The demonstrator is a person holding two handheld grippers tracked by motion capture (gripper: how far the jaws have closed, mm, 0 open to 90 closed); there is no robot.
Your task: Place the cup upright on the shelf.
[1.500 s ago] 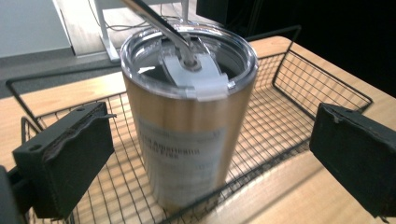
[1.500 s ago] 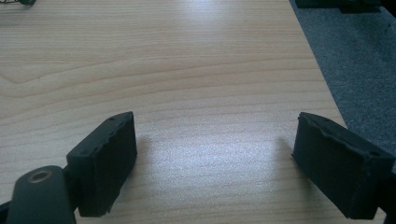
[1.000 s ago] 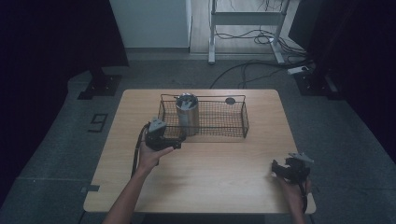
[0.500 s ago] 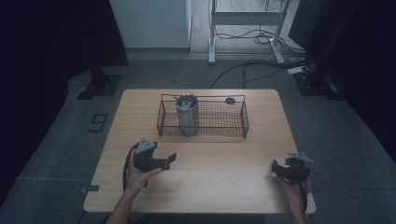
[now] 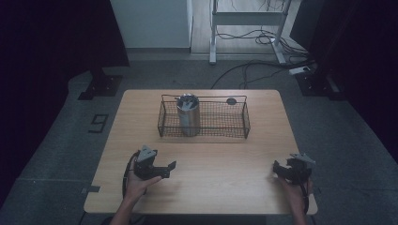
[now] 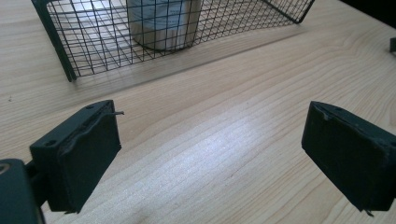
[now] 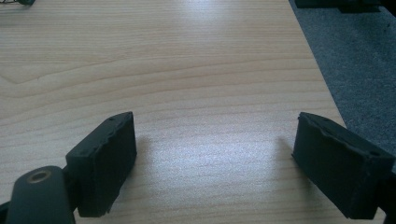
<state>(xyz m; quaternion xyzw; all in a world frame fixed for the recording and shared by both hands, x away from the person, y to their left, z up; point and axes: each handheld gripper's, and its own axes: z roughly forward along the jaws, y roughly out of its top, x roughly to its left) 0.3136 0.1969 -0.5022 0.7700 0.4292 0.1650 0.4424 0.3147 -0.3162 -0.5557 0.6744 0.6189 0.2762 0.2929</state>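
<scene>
High view: metal canister (image 5: pixel 188 114) well beyond left fingers (image 5: pixel 171 165)

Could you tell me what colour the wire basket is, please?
Black wire basket; clearest in the high view.

table (image 5: pixel 225 154) | floor (image 5: pixel 65 140) | desk frame (image 5: pixel 244 18) | cables (image 5: pixel 244 77)

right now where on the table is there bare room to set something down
The wide wood strip between the wire basket and the near edge, between the left tongs and right tongs, is bare. The basket's right half is free too; its left end holds the metal can.
</scene>
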